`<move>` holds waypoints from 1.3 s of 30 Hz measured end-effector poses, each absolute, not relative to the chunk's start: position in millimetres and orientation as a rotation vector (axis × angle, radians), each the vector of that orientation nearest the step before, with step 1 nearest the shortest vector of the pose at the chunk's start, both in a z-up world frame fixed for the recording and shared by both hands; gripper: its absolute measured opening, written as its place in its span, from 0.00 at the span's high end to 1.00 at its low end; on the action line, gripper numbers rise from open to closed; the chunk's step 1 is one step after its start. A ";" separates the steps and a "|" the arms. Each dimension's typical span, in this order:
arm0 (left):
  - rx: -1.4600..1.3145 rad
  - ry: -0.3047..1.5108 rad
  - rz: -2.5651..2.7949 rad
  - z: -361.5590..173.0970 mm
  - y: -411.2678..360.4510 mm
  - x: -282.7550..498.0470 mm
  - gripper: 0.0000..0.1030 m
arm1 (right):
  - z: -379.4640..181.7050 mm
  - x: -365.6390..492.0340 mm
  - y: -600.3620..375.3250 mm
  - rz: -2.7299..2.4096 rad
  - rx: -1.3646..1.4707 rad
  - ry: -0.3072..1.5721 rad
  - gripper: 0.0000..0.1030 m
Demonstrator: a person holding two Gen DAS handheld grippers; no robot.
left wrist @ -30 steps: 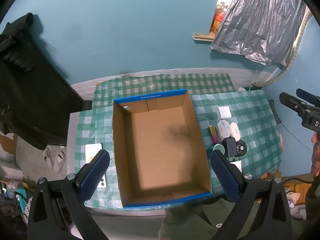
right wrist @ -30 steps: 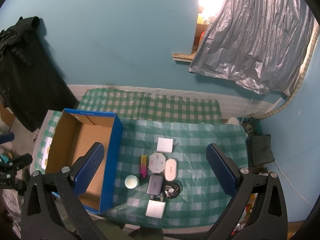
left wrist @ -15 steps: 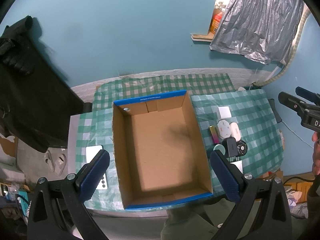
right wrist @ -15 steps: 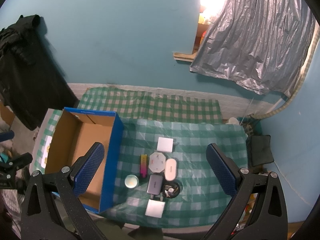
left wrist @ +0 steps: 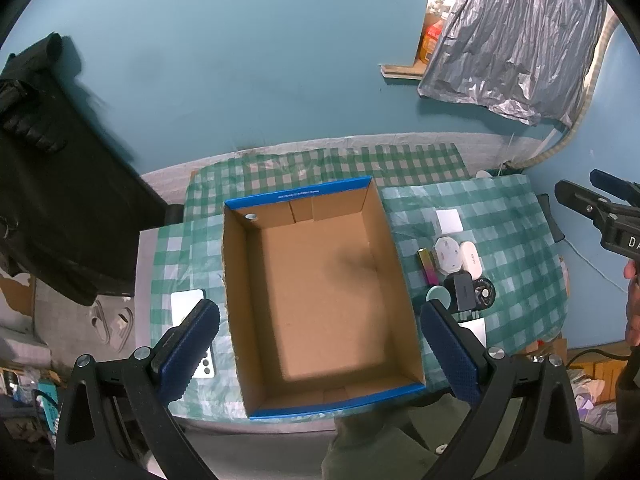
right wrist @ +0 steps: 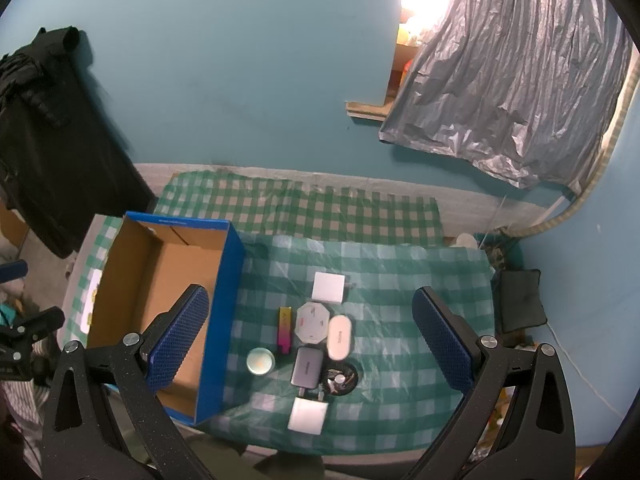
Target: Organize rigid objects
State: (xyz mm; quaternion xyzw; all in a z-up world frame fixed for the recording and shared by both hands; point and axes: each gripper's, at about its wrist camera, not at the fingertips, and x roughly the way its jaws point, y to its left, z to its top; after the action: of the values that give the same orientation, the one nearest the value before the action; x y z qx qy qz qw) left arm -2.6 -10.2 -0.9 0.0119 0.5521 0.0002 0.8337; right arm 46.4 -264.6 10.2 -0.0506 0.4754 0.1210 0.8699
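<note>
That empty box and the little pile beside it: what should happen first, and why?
Probably lower the right tool toward the pile, say the round tin nearest the box. Both tools are open and high up, holding nothing, and the box is empty.

I'm looking into a lived-in home room, teal walls (right wrist: 248, 80), checked cloth (right wrist: 400, 264) on a table, dark clothes (left wrist: 44, 184) hanging left, crinkled silver sheet (right wrist: 512, 92) over a window, sandals (left wrist: 112, 322) on the floor

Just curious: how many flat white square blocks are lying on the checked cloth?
2. One white square lies at the far end of the cluster, beyond the octagonal piece; the other white square lies nearest the front edge. None seems hidden.
</note>
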 end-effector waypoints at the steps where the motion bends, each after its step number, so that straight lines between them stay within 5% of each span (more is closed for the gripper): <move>1: 0.024 1.169 0.000 -1.1 -10.0 -2.8 0.01 | 10.9 47.6 -263.7 0.251 -0.107 0.994 0.02; 39: 0.023 1.169 0.003 -0.4 -11.8 -2.9 0.02 | 9.1 48.2 -259.6 0.246 -0.112 1.003 0.02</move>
State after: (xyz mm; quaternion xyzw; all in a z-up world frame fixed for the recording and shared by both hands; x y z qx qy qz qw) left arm -2.9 -11.8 -0.4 0.0111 0.5516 0.0015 0.8341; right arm 48.2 -259.6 9.1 -0.0535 0.4791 0.1174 0.8682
